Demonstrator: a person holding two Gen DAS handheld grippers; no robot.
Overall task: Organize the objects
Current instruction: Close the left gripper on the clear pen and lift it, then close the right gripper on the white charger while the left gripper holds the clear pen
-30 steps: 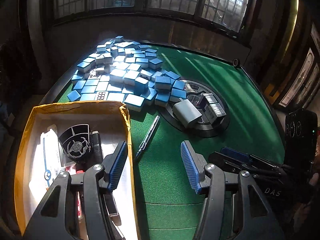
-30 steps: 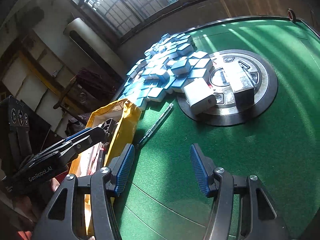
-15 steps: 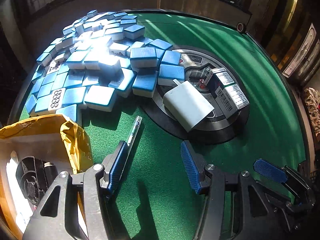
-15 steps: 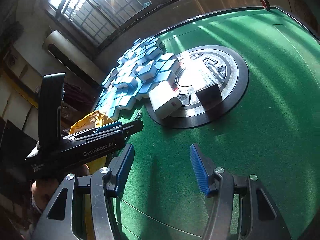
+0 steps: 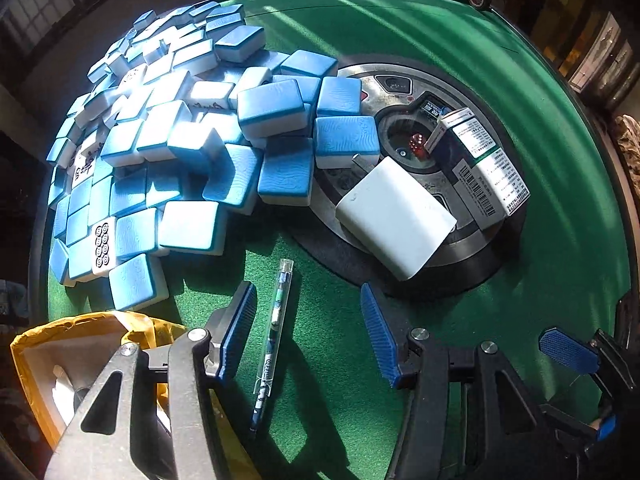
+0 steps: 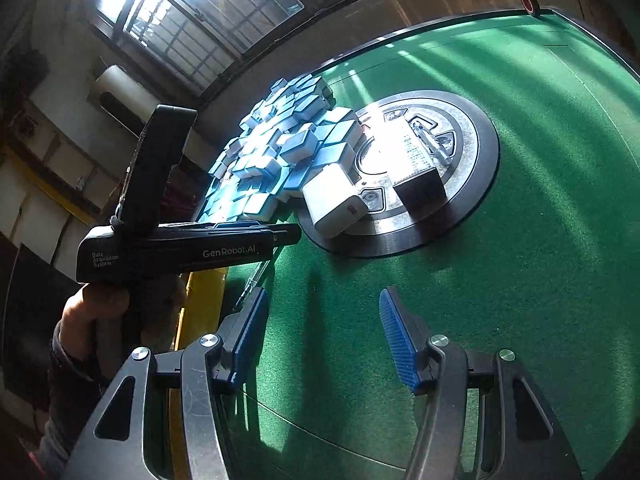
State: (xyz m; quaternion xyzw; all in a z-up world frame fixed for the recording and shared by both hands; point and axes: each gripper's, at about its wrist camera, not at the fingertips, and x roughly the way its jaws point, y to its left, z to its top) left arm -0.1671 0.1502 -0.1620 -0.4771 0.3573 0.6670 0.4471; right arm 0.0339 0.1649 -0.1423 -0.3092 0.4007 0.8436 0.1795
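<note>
A slim clear pen [image 5: 276, 332] lies on the green felt table [image 5: 520, 80]. My left gripper [image 5: 306, 320] hangs open over it, pointing steeply down; the pen sits between the jaws, closer to the left pad [image 5: 240, 332], and neither pad touches it. My right gripper [image 6: 320, 320] is open and empty above bare felt. From the right wrist view the left gripper [image 6: 294, 236], held by a hand [image 6: 100, 304], hides most of the pen [image 6: 260, 272]. A yellow cardboard box [image 5: 80, 336] stands just left of the pen, with things inside.
A heap of blue and white mahjong tiles [image 5: 180, 140] covers the far left. The round metal hub [image 5: 460, 256] bears a white charger block [image 5: 394, 220], a printed carton [image 5: 488, 168] and red dice [image 5: 416, 144]. The right gripper's blue pads [image 5: 568, 350] show lower right.
My left gripper swung from over the yellow box rightwards and down, tilting steeply, until the pen lay between its jaws. The right gripper stayed put.
</note>
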